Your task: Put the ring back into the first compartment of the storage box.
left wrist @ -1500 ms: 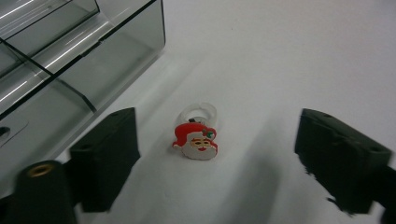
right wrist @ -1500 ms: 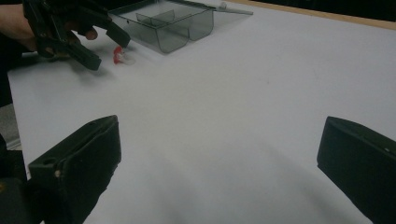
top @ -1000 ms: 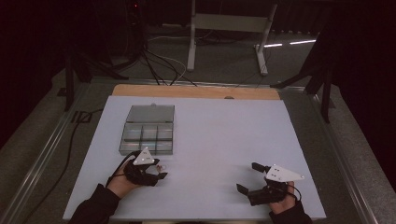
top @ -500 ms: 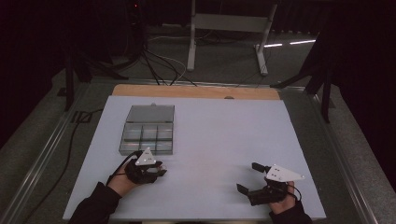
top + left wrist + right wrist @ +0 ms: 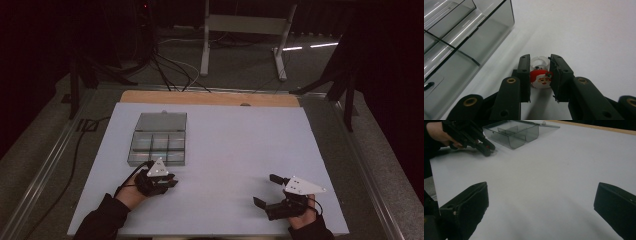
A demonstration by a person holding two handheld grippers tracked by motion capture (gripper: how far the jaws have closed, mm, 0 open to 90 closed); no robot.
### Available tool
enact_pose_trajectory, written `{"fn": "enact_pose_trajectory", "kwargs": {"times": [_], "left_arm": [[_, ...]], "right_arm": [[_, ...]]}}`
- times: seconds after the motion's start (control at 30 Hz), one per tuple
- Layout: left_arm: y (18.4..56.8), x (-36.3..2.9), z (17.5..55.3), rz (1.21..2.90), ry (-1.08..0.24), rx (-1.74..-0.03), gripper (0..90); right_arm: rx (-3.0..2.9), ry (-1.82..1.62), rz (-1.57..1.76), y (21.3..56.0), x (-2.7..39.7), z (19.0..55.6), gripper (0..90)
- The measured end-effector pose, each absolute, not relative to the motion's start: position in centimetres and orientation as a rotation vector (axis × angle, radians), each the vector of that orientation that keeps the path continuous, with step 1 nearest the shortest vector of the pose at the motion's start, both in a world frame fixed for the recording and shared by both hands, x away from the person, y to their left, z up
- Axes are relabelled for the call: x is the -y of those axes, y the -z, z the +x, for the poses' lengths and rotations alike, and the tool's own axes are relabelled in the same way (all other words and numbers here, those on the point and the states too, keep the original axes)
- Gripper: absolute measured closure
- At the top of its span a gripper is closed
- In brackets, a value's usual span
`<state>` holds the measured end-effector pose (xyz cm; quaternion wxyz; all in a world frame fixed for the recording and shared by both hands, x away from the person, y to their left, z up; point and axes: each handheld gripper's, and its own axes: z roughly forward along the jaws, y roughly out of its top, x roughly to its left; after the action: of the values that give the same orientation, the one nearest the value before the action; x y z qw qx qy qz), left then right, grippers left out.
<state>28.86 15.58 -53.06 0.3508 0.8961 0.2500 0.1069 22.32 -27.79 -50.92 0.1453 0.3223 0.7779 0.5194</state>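
- Ring: a small white plastic ring with a red Santa-face top (image 5: 541, 76) sits on the white table sheet (image 5: 235, 145), at about seven o'clock on the sheet in the high view, just off the near right corner of the clear grey plastic compartment box (image 5: 159, 142).
- Left gripper (image 5: 539, 77), black with a grey three-cornered plate, has just been closing its jaws, and in the left gripper view the two pads press on either side of the ring: it is grasped, apparently not yet lifted.
- Step in hand, as I judge it: the pick-up is made, and the drop into the box comes next. That calls for a lift clear of the sheet, a short carry toward eleven o'clock over the box's near wall, and a release above one compartment.
- Box lid (image 5: 162, 121) lies folded back flat at the far side, so the compartments stand open from above; the nearest corner wall is the one edge to clear.
- Right gripper (image 5: 272, 192) rests at about five o'clock on the sheet, jaws spread wide with nothing between them, well apart from the left.
- Open sheet stretches from the middle out to three o'clock; the wooden strip (image 5: 210, 98) bounds the far edge at twelve.
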Motion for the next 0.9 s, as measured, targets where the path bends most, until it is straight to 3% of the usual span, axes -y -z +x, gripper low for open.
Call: {"fn": "enact_pose_trajectory", "kwargs": {"times": [0.9], "left_arm": [[51.7,-15.4,28.3,2.28,-0.291,-0.644,73.3]], "right_arm": [[-2.242,-1.499,0.929,50.9,27.8,22.3,0.0]]}}
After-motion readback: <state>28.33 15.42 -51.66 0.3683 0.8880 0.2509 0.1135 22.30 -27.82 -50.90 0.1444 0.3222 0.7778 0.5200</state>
